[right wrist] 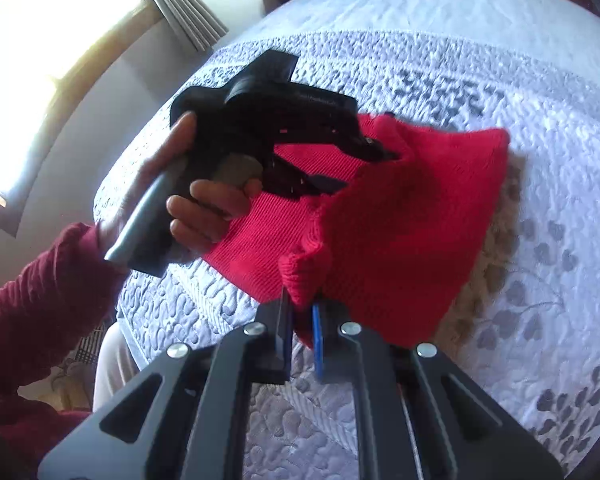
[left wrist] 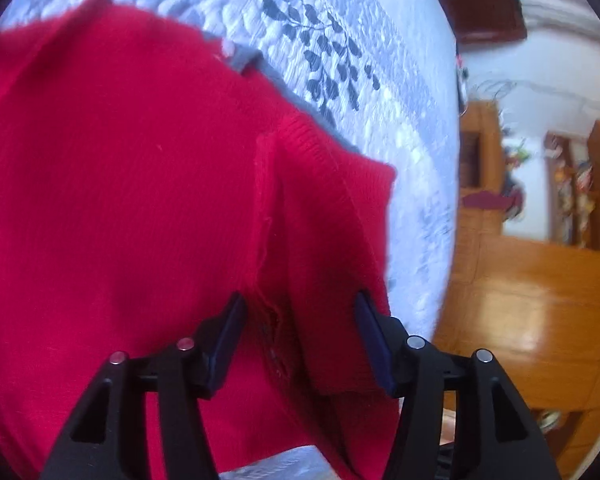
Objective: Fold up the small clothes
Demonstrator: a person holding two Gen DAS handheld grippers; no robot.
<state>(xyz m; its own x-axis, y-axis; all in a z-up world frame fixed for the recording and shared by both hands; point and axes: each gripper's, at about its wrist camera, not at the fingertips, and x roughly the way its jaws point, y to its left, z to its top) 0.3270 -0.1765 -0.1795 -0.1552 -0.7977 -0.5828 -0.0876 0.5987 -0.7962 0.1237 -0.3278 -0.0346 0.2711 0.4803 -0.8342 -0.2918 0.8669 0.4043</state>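
Note:
A small red knitted garment [left wrist: 120, 200] lies on the quilted bed cover [left wrist: 380, 60]. In the left wrist view my left gripper [left wrist: 300, 320] is open, its fingers apart above a folded cuff and seam of the garment. In the right wrist view my right gripper [right wrist: 302, 312] is shut on a ribbed edge of the red garment [right wrist: 400, 220] and lifts that part off the bed. The left gripper [right wrist: 368, 148] also shows there, held by a hand, its tips over the garment's far part.
The white and grey quilted bed cover [right wrist: 460, 80] fills both views. A tan fuzzy item [right wrist: 488, 264] lies under the garment's right side. Wooden furniture [left wrist: 520, 280] stands beyond the bed edge. A window and curtain [right wrist: 180, 8] are at the left.

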